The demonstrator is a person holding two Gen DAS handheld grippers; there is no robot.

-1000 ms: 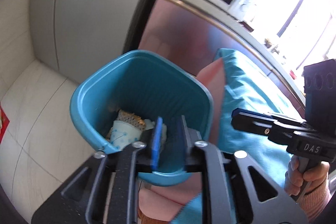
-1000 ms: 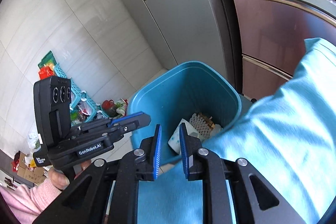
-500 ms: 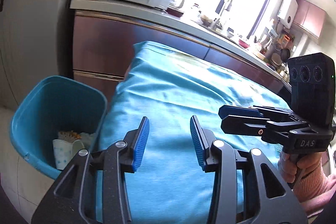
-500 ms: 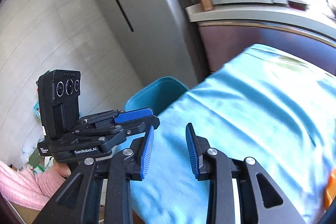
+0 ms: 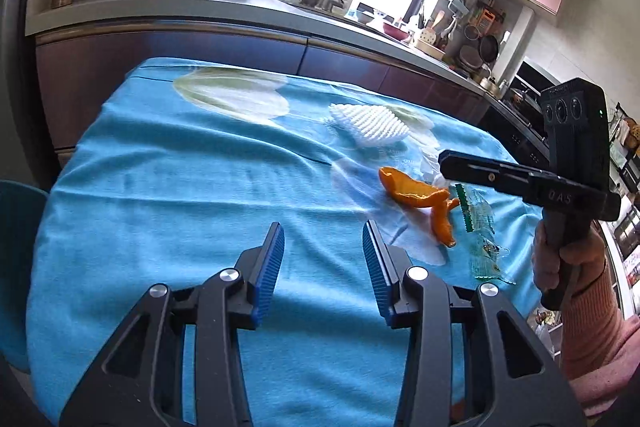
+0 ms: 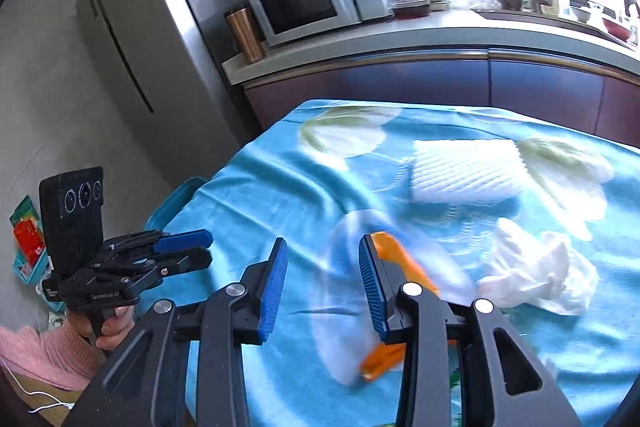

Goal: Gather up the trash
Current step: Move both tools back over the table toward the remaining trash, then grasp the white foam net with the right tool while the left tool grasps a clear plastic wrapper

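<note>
Both grippers are being held above a table draped in a turquoise cloth printed with pale tulips (image 5: 168, 179). The left gripper (image 5: 323, 259) is being carried with its blue-padded fingers spread wide and nothing between them, over a bare stretch of cloth at the near side. The right gripper (image 6: 322, 281) is likewise being held wide apart and empty; in the left wrist view it is being seen from the side at the right (image 5: 444, 159), gripped by a hand in a pink sleeve (image 5: 568, 259).

The trash is lying on the right half of the cloth. A curled strip of orange peel (image 5: 416, 193) is being shown just under the right gripper's tip, with a clear green-printed plastic wrapper (image 5: 480, 227) just beside it on the right. A crumpled white tissue (image 6: 536, 267) is resting near the peel, and a white foam fruit net (image 5: 370, 125) is lying farther off. The rim of a teal plastic bin (image 6: 176, 197) is being glimpsed past the table's left edge.
</note>
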